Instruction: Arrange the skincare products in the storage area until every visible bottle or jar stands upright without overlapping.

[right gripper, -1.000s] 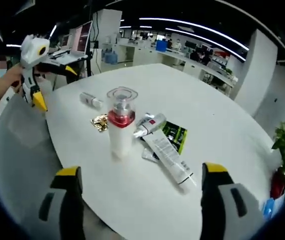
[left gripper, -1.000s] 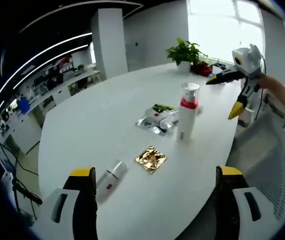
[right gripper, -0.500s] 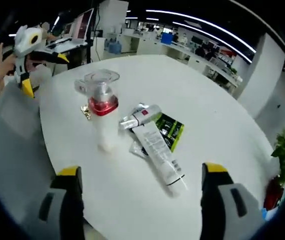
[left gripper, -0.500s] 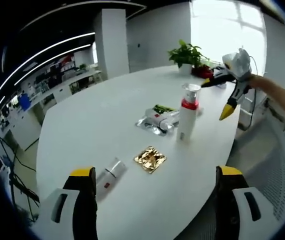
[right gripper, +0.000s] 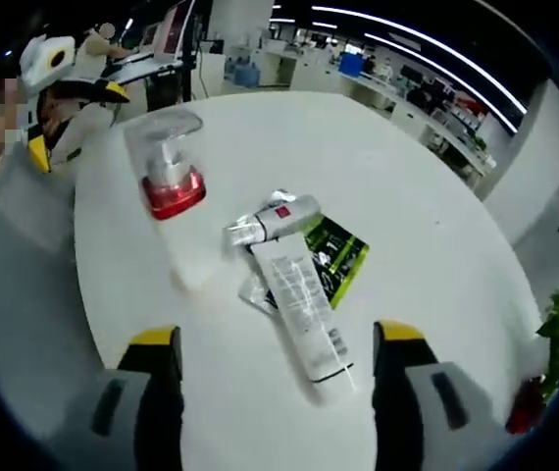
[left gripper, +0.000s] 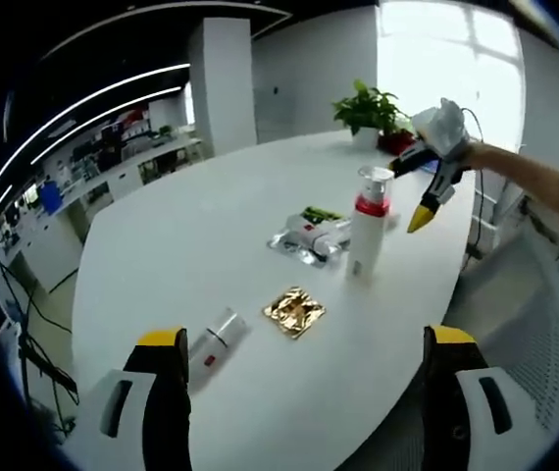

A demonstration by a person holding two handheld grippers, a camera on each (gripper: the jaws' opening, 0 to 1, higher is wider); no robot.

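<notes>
A white pump bottle (left gripper: 367, 232) with a red collar and clear cap stands upright on the white table (left gripper: 191, 226); it also rises at the left of the right gripper view (right gripper: 170, 206). Beside it lie a long white tube (right gripper: 304, 309), a shorter silver-capped tube (right gripper: 278, 218) and a green-black sachet (right gripper: 338, 257). A small white bottle (left gripper: 217, 343) lies on its side near my left gripper (left gripper: 305, 339), which is open and empty. My right gripper (right gripper: 276, 334) is open above the long tube. It also hangs right of the pump bottle (left gripper: 412, 191).
A gold foil sachet (left gripper: 295, 312) lies between the small bottle and the pump bottle. A silver sachet (left gripper: 294, 247) sits under the tubes. A potted plant (left gripper: 368, 106) stands at the far table edge. The left gripper (right gripper: 74, 123) shows beyond the table's near-left edge.
My right gripper has moved in toward the table and now hangs over the lying tubes, its jaws slightly narrower. The left gripper has stayed put.
</notes>
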